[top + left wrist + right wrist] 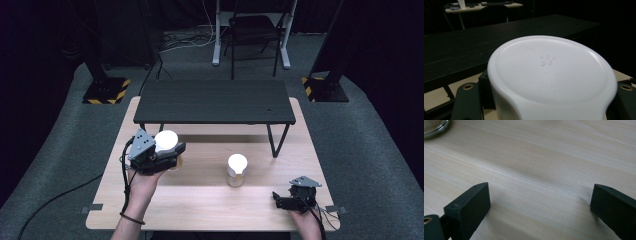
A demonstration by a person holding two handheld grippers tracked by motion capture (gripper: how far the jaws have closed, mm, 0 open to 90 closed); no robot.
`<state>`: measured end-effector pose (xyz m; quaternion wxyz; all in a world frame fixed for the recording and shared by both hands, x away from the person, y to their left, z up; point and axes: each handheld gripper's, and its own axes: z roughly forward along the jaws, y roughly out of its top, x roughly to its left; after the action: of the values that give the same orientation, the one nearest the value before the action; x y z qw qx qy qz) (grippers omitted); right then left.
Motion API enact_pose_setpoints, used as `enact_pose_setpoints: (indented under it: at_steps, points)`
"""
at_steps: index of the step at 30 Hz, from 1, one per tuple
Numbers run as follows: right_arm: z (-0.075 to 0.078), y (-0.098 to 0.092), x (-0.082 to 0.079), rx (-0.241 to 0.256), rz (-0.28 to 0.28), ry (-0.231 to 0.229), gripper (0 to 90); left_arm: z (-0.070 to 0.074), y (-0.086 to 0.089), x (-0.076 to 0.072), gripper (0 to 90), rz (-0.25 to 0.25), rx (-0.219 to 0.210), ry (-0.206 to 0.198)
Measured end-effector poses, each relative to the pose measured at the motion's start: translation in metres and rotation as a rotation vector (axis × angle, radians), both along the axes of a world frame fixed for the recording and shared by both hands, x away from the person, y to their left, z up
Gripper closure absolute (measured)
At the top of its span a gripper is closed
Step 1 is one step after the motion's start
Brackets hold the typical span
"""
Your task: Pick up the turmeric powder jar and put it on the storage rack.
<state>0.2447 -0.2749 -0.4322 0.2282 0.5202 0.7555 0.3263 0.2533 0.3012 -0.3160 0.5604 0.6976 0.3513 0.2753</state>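
Observation:
My left gripper (171,154) is shut on a white-lidded jar (167,140), held above the left half of the wooden table (200,205), just in front of the black shelf. In the left gripper view the jar's white lid (549,72) sits between the two jaws of my left gripper (546,102), pressed at both sides. A second white-lidded jar (237,170) with light contents stands upright at the table's middle. My right gripper (278,199) rests low at the front right, open, with bare wood between its jaws (539,195). The glass base of that jar (432,126) shows at top left.
A low black shelf (215,101) on thin legs spans the far half of the table; its top (474,42) lies just beyond the held jar. A chair and desk legs stand on the floor behind. Cables trail from both grippers.

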Motion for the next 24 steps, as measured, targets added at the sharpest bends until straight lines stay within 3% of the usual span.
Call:
enact_pose_setpoints:
  at_steps: [7, 24]
  points:
    - [0.0, 0.0, 0.0, 0.0, 0.0, 0.0, 1.8, 0.011, -0.001, 0.011, 29.9, 0.008, 0.005, 0.012]
    - [0.0, 0.0, 0.0, 0.0, 0.0, 0.0, 1.8, 0.034, -0.007, 0.031, 29.9, 0.055, 0.019, -0.009]
